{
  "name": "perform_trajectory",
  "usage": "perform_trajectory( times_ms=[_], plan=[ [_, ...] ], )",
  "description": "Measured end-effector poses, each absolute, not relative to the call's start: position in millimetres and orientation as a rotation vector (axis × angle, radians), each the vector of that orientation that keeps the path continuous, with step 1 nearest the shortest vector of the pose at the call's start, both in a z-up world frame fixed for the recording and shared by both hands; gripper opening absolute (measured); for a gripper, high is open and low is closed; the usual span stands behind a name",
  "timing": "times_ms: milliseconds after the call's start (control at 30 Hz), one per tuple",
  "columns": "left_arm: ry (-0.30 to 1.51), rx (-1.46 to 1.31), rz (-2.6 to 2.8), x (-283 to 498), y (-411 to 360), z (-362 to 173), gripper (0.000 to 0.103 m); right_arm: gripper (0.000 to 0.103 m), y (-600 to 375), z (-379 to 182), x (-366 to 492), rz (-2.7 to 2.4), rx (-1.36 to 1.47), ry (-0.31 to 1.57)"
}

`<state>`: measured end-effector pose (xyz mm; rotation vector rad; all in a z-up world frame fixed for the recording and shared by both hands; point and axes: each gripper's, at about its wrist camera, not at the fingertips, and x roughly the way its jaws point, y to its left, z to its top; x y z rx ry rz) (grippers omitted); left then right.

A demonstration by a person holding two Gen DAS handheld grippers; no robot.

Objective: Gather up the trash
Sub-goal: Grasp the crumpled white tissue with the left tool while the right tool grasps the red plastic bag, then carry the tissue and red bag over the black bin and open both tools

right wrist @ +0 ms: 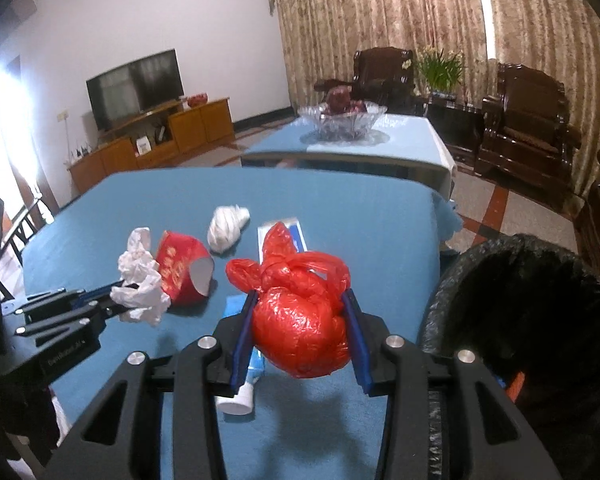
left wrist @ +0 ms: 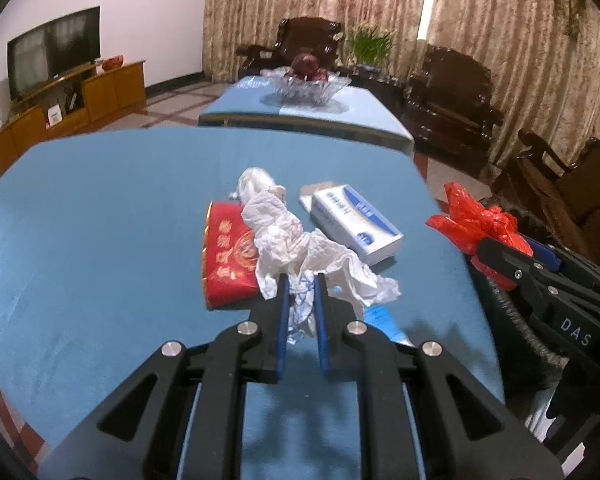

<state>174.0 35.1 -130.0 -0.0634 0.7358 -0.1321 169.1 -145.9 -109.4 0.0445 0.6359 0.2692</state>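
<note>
My left wrist camera sits just behind the left hand-held gripper [left wrist: 300,280], looking forward along its fingers, low and close over the blue cloth-covered surface [left wrist: 100,220]. My right wrist camera looks the same way from behind the right hand-held gripper [right wrist: 300,300], set further right beside the black-lined round bin [right wrist: 540,300]. Both views share the red printed paper cup [left wrist: 228,256] [right wrist: 182,272], the clear glass fruit bowl [left wrist: 308,84] [right wrist: 342,120] and the flat black television [left wrist: 54,52] [right wrist: 134,84]; each also catches the other gripper.
</note>
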Motion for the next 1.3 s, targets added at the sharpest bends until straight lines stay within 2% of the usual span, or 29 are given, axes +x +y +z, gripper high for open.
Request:
perform_trajectory(
  times_ms=[467, 1300],
  plan=[
    [0.643, -0.041, -0.179, 158.2, -3.9, -79.5, 0.011, 0.041, -176.4, -62.6, 129.1, 0.207, 0.072, 0.558],
    [0.615, 0.023, -0.416, 171.3, -132.1, -72.1, 0.011, 0.041, -296.6, -45.5, 90.9, -0.079, 0.097, 0.519]
  ],
)
